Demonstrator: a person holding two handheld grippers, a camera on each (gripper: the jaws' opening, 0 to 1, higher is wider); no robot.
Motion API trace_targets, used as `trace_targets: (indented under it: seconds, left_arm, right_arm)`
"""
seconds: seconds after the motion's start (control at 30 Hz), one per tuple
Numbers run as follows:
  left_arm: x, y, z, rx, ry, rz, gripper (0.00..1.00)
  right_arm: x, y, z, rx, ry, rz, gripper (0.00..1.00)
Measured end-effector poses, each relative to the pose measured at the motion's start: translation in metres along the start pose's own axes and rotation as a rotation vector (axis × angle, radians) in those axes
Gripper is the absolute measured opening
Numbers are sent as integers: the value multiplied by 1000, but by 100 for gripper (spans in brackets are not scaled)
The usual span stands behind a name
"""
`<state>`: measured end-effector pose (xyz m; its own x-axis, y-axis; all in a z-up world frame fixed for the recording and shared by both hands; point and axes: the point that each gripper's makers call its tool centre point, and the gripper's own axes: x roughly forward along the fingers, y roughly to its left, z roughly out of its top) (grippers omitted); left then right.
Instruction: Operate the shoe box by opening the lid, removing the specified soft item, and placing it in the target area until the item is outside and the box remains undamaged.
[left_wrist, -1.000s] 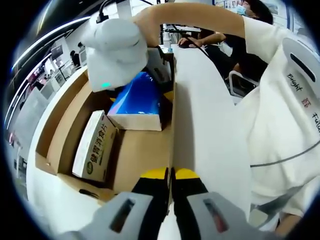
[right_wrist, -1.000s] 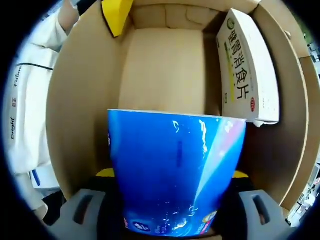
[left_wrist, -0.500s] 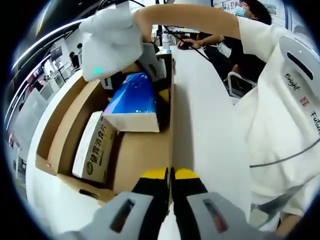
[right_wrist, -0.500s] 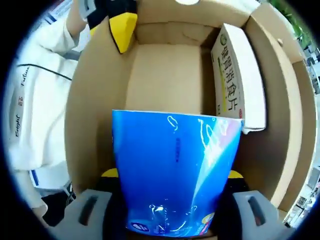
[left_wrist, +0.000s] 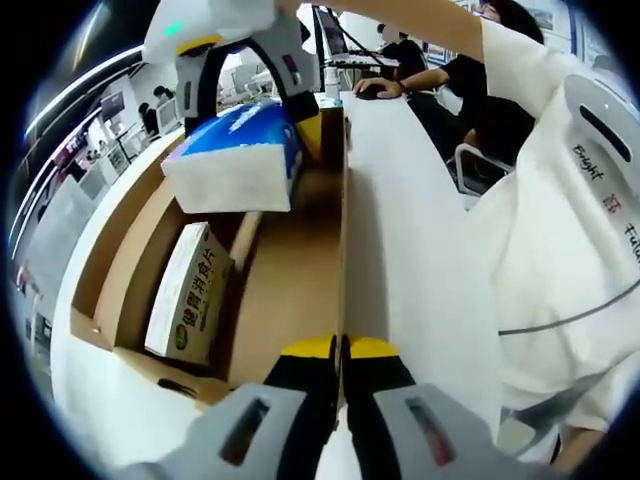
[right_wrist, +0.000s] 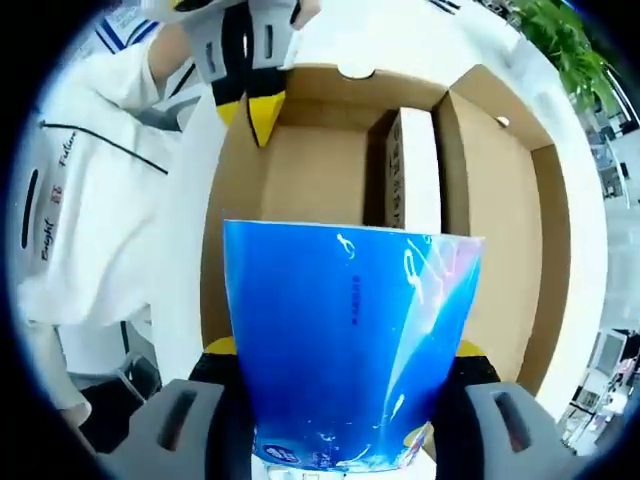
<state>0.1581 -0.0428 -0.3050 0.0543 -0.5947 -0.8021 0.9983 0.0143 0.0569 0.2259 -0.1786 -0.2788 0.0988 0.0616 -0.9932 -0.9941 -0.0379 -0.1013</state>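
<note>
Clamped between the right gripper (right_wrist: 345, 360) pads, lifted clear above the brown cardboard shoe box (right_wrist: 500, 220): glossy blue soft tissue pack (right_wrist: 345, 340), liable to slip; left gripper (left_wrist: 343, 350) pinched on the box's side wall, liable to crease it.

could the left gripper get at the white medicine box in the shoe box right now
Probably not as things stand. The left gripper is shut on the shoe box wall, holding it, so it would have to let go first. The white medicine box itself lies uncovered, since the right gripper holds the blue tissue pack above the box.
</note>
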Motion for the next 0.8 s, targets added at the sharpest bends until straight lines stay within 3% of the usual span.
trace_targets:
  seconds: [0.13, 0.27, 0.33, 0.63, 0.8]
  left_arm:
    - [1, 0, 0, 0, 4, 4, 1]
    - [0, 0, 0, 0, 4, 8, 1]
    - [0, 0, 0, -1, 2, 6, 1]
    - [0, 0, 0, 0, 1, 3, 1]
    - [0, 1, 0, -1, 2, 7, 1]
  right_arm:
    - [-2, 7, 1, -14, -8, 15, 71]
    - [-1, 4, -3, -41, 36, -8, 71]
    - [-1, 8, -2, -33, 29, 13, 71]
    - [-9, 4, -6, -70, 23, -10, 71]
    - [-14, 9, -5, -141, 0, 0, 71]
